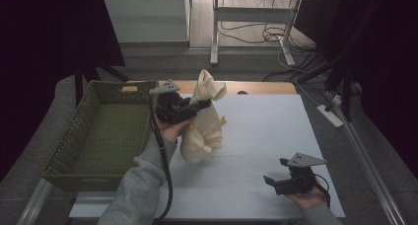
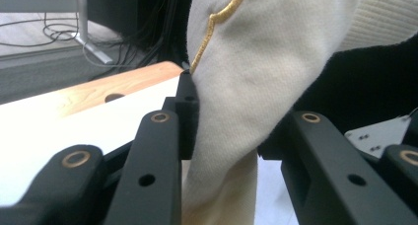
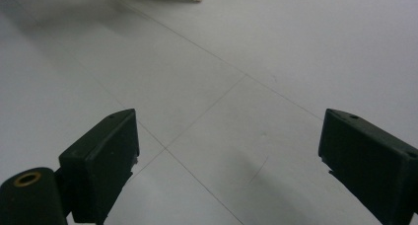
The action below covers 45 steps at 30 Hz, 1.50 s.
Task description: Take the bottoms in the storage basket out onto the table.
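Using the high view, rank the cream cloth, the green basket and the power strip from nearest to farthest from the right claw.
From the right claw, at the table's near right:
1. Power strip, on the floor past the table's right edge.
2. Cream cloth, pinched up by the left claw, mid-table; close to the strip's distance.
3. Green basket, far left.

cream cloth [image 1: 204, 121] with gold stitching, green basket [image 1: 79, 136], white table [image 1: 266, 136], black fingers [image 3: 98, 156]

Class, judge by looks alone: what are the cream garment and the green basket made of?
Cream garment: soft fabric, likely fleece or knit; matte, nubbly weave, ribbed edge, gold stitching, and it drapes from the left gripper. Green basket: probably moulded plastic; uniform colour, regular lattice holes, rigid walls.
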Tool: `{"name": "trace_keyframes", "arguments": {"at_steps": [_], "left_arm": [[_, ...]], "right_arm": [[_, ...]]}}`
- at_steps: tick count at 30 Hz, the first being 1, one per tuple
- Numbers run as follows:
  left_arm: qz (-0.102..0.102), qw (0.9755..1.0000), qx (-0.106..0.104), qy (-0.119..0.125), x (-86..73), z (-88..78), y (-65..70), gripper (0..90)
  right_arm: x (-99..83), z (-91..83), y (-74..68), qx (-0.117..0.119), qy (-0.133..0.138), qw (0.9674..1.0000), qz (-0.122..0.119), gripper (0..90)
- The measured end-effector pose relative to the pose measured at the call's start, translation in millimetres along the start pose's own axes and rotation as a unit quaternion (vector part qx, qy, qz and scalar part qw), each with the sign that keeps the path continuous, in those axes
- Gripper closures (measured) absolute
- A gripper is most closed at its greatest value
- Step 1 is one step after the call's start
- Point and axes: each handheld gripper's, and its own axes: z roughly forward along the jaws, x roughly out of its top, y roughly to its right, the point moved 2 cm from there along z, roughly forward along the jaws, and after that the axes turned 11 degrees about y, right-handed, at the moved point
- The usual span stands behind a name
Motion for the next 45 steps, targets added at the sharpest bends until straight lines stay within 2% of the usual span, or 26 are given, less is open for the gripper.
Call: {"name": "trace_keyframes", "arguments": {"at_steps": [12, 22, 27, 34, 45], "left_arm": [[-0.019, 0.9995, 0.004, -0.025, -25.8, 13.1, -13.2, 68.1], [-0.023, 0.9980, 0.013, -0.057, -48.4, 19.7, -22.2, 67.5], [-0.030, 0.9974, 0.013, -0.065, -56.0, 20.1, -26.3, 67.2], [-0.018, 0.9963, 0.011, -0.084, -63.6, 26.6, -23.9, 66.8], [0.009, 0.9914, 0.010, -0.130, -78.9, 41.4, -18.3, 64.9]], "right_arm": [[-0.2, 0.2, 0.1, 0.000, -0.001, 1.0000, -0.001, 8.8], [-0.2, -0.3, -0.1, -0.002, -0.001, 1.0000, -0.001, 8.8], [-0.1, -0.4, -0.4, -0.003, 0.000, 1.0000, -0.002, 8.8], [0.1, -0.4, -0.5, -0.003, -0.003, 1.0000, -0.002, 8.8], [0.0, -1.6, 0.5, -0.003, -0.002, 1.0000, -0.003, 8.8]]}}
